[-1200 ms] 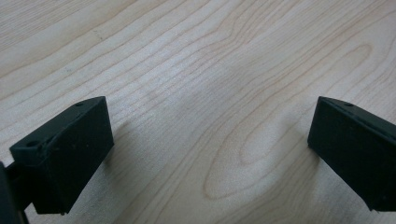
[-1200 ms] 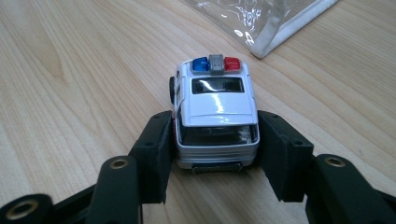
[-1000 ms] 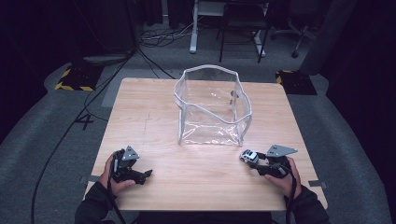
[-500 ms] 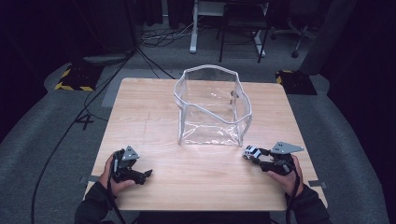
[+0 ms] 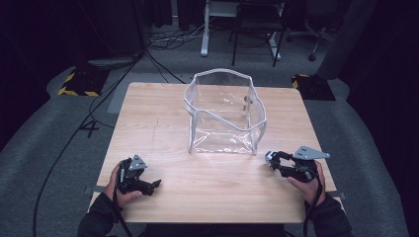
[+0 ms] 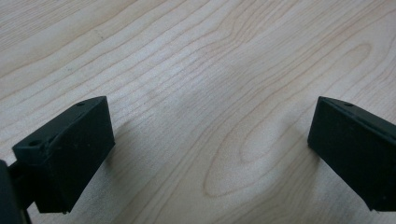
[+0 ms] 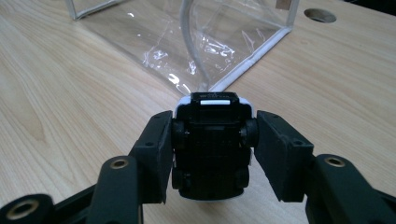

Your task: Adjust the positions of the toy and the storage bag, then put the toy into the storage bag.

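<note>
A clear plastic bag [image 5: 225, 113] with white edging stands open at the middle of the wooden table [image 5: 158, 113]. My right gripper [image 5: 272, 160] is near the table's front right, just in front of the bag's right corner [image 7: 243, 65], pointing left. It is shut on a small toy car [image 7: 212, 154], whose black underside faces the camera with a white body edge behind. The car [image 5: 270, 157] sits at the jaw tips. My left gripper [image 5: 154, 184] rests low at the front left, open, with bare wood between its jaws [image 6: 210, 140].
A round hole [image 7: 320, 15] is cut in the tabletop beyond the bag. Black cables, desk legs and a chair stand on the floor past the far edge. Bare wood lies between the two grippers along the front.
My right gripper with the toy car has shifted slightly right and toward the bag's corner. The left gripper has stayed still.
</note>
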Demonstrator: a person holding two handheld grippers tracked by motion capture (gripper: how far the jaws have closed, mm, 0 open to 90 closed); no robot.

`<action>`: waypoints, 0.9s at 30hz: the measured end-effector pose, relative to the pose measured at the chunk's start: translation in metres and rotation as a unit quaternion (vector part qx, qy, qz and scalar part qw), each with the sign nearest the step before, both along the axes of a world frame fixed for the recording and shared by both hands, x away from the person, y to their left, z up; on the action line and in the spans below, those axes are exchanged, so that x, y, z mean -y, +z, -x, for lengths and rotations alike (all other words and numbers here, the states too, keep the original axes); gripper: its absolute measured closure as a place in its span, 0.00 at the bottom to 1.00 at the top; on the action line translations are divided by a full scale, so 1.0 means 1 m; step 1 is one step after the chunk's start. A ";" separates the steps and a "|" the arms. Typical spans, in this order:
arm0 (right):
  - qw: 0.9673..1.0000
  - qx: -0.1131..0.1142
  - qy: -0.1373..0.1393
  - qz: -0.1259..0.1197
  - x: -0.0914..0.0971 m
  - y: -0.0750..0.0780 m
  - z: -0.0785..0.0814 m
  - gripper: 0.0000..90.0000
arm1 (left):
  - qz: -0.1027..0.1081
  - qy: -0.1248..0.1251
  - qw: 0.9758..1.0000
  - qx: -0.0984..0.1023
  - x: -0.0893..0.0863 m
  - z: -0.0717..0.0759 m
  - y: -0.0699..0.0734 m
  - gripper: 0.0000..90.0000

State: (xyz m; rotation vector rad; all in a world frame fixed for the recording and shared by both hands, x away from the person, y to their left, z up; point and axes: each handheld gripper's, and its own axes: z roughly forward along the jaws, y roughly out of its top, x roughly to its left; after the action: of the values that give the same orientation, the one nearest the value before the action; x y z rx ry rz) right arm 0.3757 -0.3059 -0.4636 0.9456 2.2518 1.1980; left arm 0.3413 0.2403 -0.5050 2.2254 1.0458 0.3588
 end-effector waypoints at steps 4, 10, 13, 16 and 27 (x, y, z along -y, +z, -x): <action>1.000 0.012 -0.005 -0.008 0.002 0.008 -0.001 0.54 | -0.006 -0.004 1.000 0.004 -0.001 0.000 0.001 0.01; 1.000 0.019 -0.012 -0.016 0.005 0.013 -0.004 0.54 | -0.009 -0.001 1.000 0.006 -0.002 0.001 0.001 0.01; 0.999 0.026 -0.017 -0.019 0.007 0.019 -0.006 0.54 | -0.010 -0.003 1.000 0.005 -0.002 0.001 0.002 0.01; 0.999 0.035 -0.023 -0.027 0.008 0.028 -0.008 0.54 | -0.010 -0.001 1.000 0.009 -0.002 0.001 0.001 0.01; 0.995 0.079 -0.030 -0.046 0.011 0.079 -0.020 0.54 | -0.010 -0.001 1.000 0.008 -0.002 0.001 0.001 0.01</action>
State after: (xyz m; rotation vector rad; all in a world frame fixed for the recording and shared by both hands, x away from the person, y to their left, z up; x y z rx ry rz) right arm 0.3956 -0.3167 -0.3848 0.9121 2.0466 1.3125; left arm 0.3407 0.2418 -0.5039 2.2372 1.0357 0.3886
